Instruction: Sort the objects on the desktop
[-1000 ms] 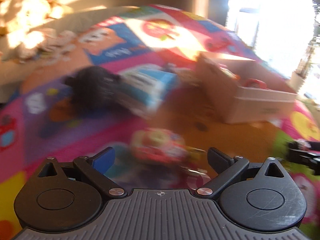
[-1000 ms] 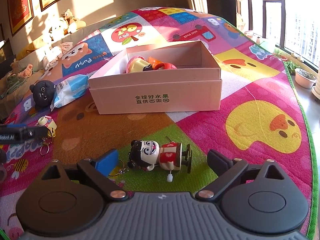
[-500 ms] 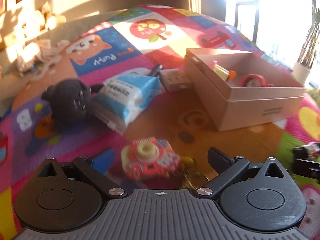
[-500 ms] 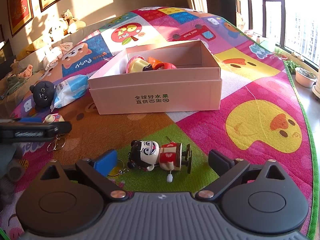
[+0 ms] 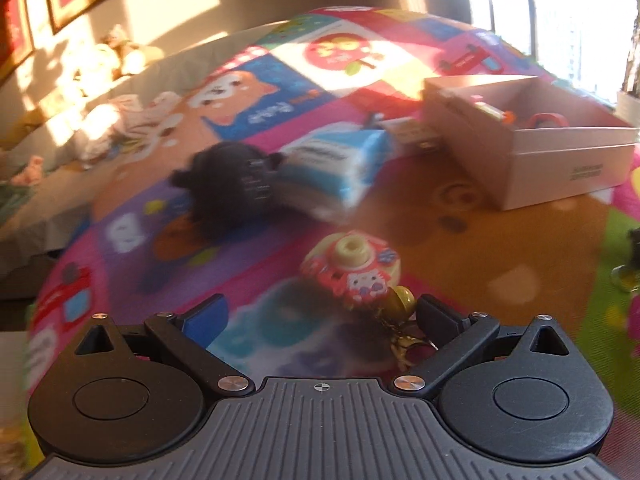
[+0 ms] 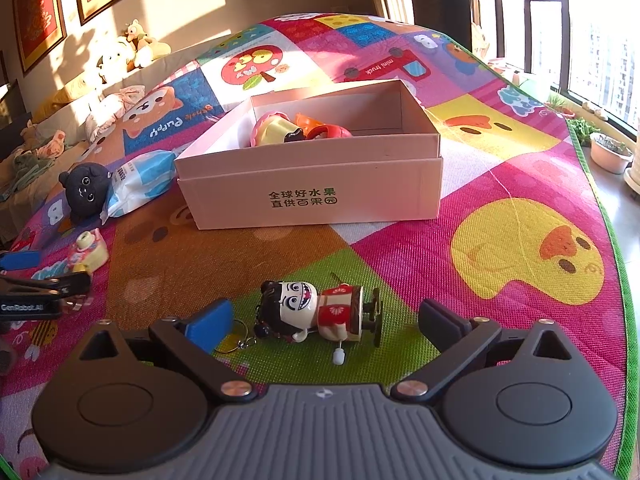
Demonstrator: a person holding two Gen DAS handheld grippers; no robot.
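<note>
the pale pink cardboard box (image 6: 312, 184) at the centre of the right wrist frame bears two lines of green print on its front wall: "全球好水果" above "直供百果园". behind it, the colourful patchwork play mat (image 6: 520, 200) reads "puppy" on the blue bear square at upper left and "mini truck" on the red truck. the black left gripper (image 6: 24, 280) at the left edge reads "genrobot.ai".

Wind-up figure toy (image 6: 316, 312): on its side, head toward 9 o'clock. Pink camera keychain (image 5: 352, 268): flat on mat. Open pink box (image 6: 312, 184) at 12 o'clock, holding toys.
</note>
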